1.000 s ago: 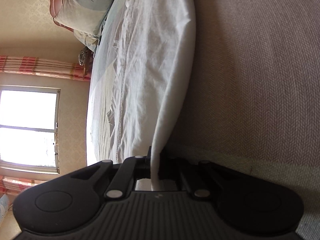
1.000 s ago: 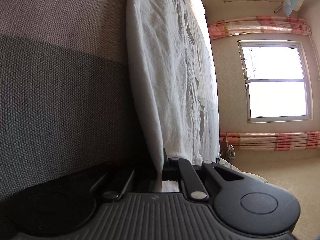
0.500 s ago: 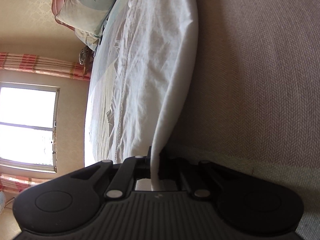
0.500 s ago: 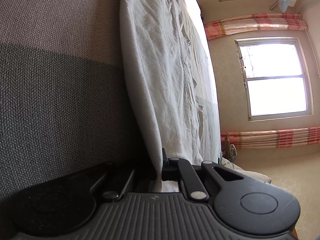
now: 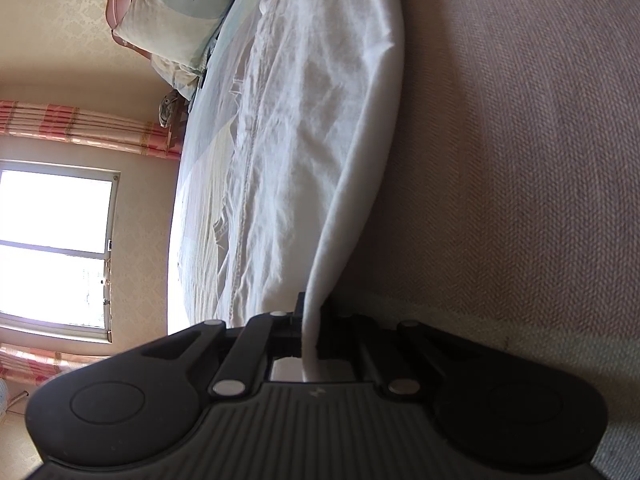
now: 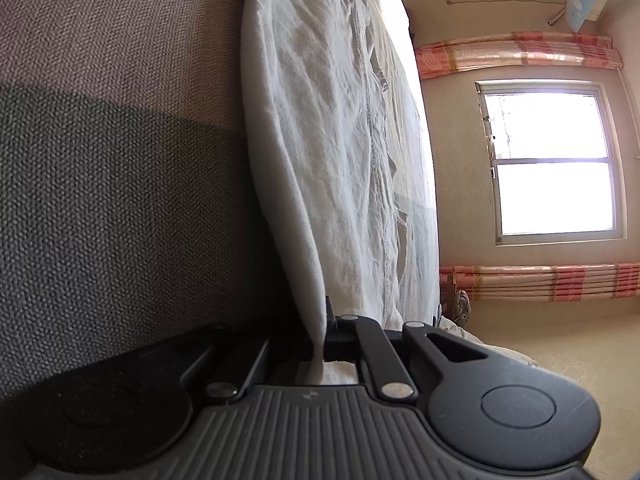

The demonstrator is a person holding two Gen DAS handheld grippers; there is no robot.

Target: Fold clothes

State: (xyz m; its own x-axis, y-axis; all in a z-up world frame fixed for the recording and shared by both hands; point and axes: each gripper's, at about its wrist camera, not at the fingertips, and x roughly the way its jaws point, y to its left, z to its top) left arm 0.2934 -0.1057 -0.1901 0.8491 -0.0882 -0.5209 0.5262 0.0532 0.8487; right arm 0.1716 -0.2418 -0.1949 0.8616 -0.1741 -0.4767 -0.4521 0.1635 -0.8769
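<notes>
Left wrist view: left gripper point(image 5: 310, 332) pinched shut on the white garment point(image 5: 320, 128), which lies over the grey-brown woven bed surface point(image 5: 520, 160)
Pillow point(image 5: 176, 12) at the far end, window point(image 5: 52, 248) and pink curtains beyond. Right wrist view: right gripper point(image 6: 320, 340) likewise clamps the cloth edge, window point(image 6: 552, 160) behind

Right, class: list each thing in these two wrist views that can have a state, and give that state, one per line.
left gripper: shut on white garment edge.
right gripper: shut on white garment edge.
white garment: wrinkled, stretched between both grippers, its length resting on the bed.
pillow: propped against the headboard.
window: shut, as far as the glare shows.
curtains: drawn aside, gathered.
</notes>
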